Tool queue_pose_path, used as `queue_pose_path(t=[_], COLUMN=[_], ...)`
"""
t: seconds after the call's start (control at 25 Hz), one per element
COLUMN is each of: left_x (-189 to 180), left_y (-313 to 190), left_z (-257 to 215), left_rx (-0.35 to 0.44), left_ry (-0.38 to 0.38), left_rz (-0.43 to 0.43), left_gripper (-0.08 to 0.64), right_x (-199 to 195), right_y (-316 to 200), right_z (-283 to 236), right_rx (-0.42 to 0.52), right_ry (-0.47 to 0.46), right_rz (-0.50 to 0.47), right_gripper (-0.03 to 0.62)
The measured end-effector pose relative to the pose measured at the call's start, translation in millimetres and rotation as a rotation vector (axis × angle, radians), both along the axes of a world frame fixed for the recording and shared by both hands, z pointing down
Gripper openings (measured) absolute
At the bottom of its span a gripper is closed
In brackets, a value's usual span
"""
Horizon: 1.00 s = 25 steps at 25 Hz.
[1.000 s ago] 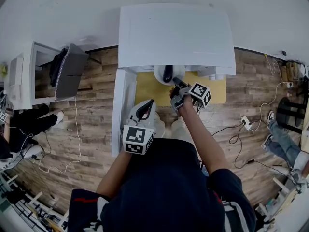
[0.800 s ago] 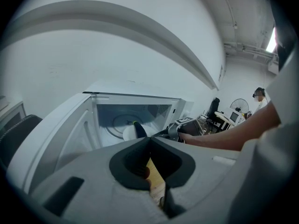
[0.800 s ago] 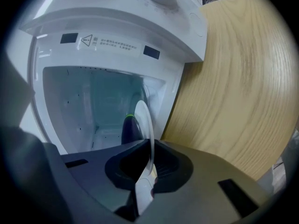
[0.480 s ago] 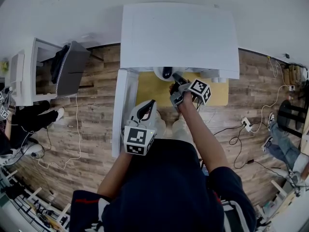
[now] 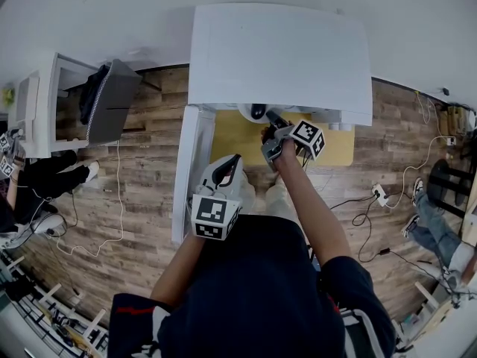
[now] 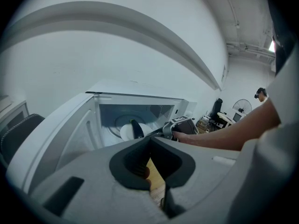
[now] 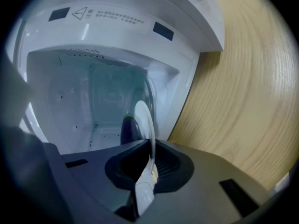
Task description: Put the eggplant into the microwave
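From the head view, the microwave [image 5: 279, 51] sits on the bench [image 5: 335, 144]. Its door [image 5: 186, 170] is swung open to my left, and the door's long edge runs down toward my body. The plate [image 5: 244, 113] lies just inside the mouth with the eggplant [image 5: 258, 111] on it. My right claw [image 5: 270, 119] reaches to the mouth and grips the plate's near rim. A strip of bare bench is open to its right. My left claw [image 5: 231, 161] hangs back near my body, just beside the door's inner face and well apart from the plate. Wooden floor [image 5: 141, 177] lies on the far side of the door.

In the left gripper view, my left claw is closed, tips together, with nothing between them. Beyond the tips the cavity stands open. The plate is on its floor with the eggplant dark across the middle, and the right claw meets the rim from the right. The door fills the left side, and there is a gap between the plate and the cavity's left wall.

In the right gripper view, my right claw is clamped on the plate's rim, and the plate shows edge-on between the pads. The eggplant, dark with a green cap, rests on the plate just ahead of the claw, inside the cavity. The cavity's back wall and ceiling stand well apart from it. To the right, the microwave's front edge meets bare bench.
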<state>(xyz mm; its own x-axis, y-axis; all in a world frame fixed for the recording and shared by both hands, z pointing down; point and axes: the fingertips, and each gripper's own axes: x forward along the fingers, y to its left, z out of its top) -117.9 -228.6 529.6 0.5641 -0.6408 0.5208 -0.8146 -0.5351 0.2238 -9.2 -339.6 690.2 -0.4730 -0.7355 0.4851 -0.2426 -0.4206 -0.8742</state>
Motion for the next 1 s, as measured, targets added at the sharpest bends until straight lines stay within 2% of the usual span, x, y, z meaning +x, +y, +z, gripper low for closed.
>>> queue_pose_path(t=[0.68,0.84,1.0], left_x=[-6,-6,-6], left_y=[5,7,9], left_z=[3,2,2], left_rx=[-0.017,-0.016,-0.015], left_ry=[-0.004,0.004,0.004], left_rz=[-0.036,-0.043,-0.047], left_gripper=[0.014,0.014,0.014], right_x=[-5,-2,0], right_y=[-7,-3,4], right_z=[-2,0,-6], right_rx=[0.030,0.035,0.059], right_ry=[0.022,0.018,0.038], right_rz=[-0.037,-0.030,-0.055], right_gripper=[0.025,0.064,0.067])
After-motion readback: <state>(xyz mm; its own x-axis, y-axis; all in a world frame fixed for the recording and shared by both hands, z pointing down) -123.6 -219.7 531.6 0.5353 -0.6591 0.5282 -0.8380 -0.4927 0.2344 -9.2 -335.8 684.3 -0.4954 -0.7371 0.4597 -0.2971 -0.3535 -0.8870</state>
